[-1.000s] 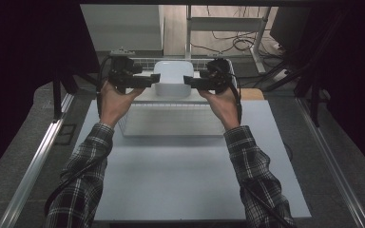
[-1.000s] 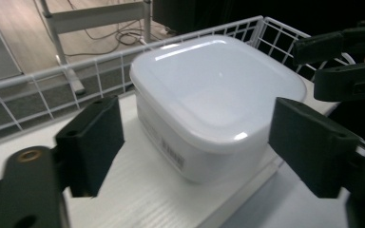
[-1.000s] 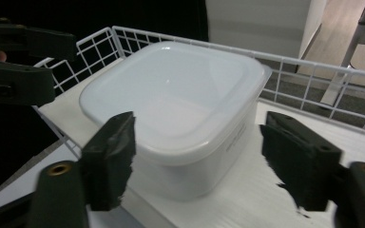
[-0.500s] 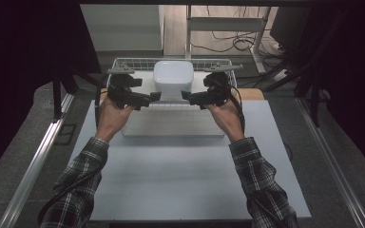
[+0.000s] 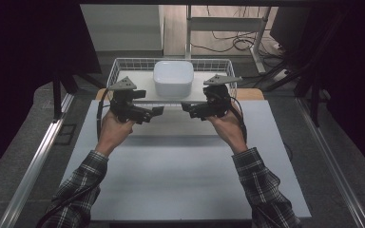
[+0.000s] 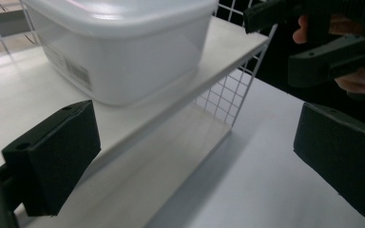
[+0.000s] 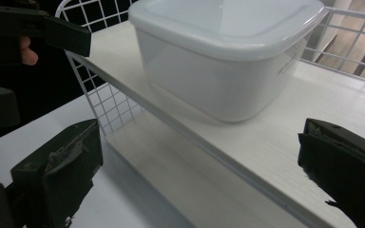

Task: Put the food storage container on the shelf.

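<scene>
A white, square plastic container [image 5: 173,78] with rounded corners and a fitted lid sits on the upper white shelf [image 5: 145,85] of a wire-sided rack [image 5: 123,64] at the far edge of the table [image 5: 180,175]. A small printed label shows on one side wall. The left gripper [image 5: 156,111] and right gripper [image 5: 186,107] hover just in front of the shelf, jaws spread wide, holding nothing.

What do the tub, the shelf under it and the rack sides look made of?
Tub: translucent white plastic, glossy highlights on the lid. Shelf: pale board, faint wood grain, likely laminate. Rack sides: thin white-coated wire mesh, probably metal.
</scene>
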A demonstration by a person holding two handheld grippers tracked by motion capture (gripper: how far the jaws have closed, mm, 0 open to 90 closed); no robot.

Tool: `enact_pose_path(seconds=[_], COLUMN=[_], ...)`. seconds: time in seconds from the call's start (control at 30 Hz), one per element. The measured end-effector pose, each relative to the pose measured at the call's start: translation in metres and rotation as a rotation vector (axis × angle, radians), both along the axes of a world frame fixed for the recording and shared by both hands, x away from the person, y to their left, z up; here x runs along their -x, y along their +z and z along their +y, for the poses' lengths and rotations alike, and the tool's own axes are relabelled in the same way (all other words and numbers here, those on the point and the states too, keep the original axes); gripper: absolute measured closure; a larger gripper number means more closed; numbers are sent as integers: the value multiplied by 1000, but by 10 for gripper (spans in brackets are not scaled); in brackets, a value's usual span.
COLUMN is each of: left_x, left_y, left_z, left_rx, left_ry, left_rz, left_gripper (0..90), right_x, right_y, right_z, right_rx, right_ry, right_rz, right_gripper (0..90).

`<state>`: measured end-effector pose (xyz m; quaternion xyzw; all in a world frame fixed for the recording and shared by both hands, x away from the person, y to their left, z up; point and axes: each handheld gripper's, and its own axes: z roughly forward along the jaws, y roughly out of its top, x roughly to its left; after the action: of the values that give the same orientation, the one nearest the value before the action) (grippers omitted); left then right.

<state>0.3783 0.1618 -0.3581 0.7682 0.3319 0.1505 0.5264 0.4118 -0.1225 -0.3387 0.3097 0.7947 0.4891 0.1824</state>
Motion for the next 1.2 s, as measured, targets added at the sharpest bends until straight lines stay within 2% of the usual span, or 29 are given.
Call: enact_pose_path(seconds=[0.13,0.2,0.27,0.47,0.67,0.93,1.17,1.2], left_x=[11,14,20,32,45,60,69,72], left_y=[-8,-10,-16,-28,-38,-61,-81,-87], left_z=[-1,-1,1,4,6,5,4,3], left_rx=[-21,-17,-4,-12,-15,-23,-19,-19], left_ry=[-8,-8,-14,-8,2,8,17,17], left_rz=[-13,-13,-2,18,18,28,45,51], left_gripper=[10,11,8,9,11,14,17,17], right_x=[8,10,15,25,36,50,59,62], right_y=[-4,-5,-9,-15,-24,-45,-61,-68], right_z=[-2,-2,-5,-10,-13,-15,-19,-21], right_rx=[10,12,20,16,16,20,13,7], right_ry=[10,10,16,23,39,68,66,61], right_rz=[-9,-11,-16,-12,-5,4,8,14], right_gripper=[6,7,6,6,3,3,4,4])
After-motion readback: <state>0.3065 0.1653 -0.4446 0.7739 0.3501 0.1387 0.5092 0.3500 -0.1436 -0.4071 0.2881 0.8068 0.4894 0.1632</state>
